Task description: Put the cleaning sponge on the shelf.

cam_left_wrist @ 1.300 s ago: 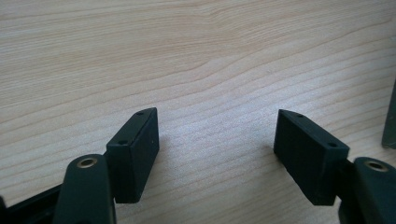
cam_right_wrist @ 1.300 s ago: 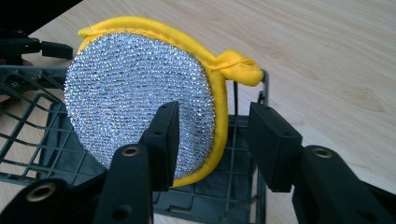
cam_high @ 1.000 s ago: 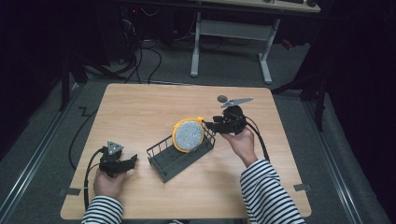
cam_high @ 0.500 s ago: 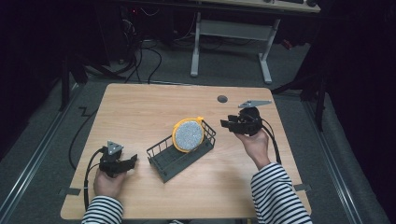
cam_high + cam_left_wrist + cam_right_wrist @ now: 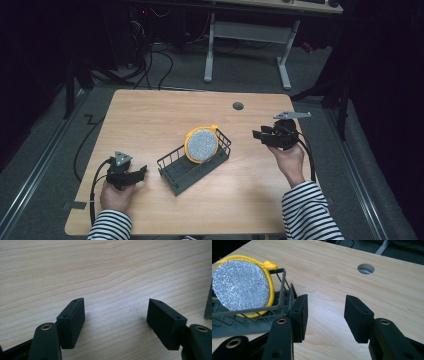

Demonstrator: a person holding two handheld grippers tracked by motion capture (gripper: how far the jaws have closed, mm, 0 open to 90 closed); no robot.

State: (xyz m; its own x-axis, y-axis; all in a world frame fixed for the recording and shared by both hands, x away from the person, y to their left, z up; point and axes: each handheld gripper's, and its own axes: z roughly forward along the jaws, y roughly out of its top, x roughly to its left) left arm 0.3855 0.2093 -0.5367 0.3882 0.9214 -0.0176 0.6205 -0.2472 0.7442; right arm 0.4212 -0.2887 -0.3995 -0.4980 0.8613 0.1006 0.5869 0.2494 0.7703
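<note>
Nearest the person, at the table's point(image 5: 150, 115) front left corner, the left gripper point(image 5: 131, 175) rests low on the pale wood-grain top, its jaws spread wide with only bare tabletop between the flat black pads point(image 5: 72, 322). It looks parked, out of the way.

Just past it, near the middle, a dark grey wire basket point(image 5: 172, 170) sits at an angle. It is oblong, with thin rod walls and a mesh floor. A round scouring pad point(image 5: 201, 145) stands on edge in the basket's far end, leaning on the wire wall, which likely keeps it upright. Its face is glittery silver mesh, edged with a soft yellow cloth rim that ends in a small hanging loop at the top.

To the right, well apart from the basket, the right gripper point(image 5: 260, 135) hovers above the table, pointing toward the pad. Its jaws stand partly apart and hold nothing; they have just been narrowing a little, then easing.

Farther back lies a small round cable hole point(image 5: 238, 106).
</note>
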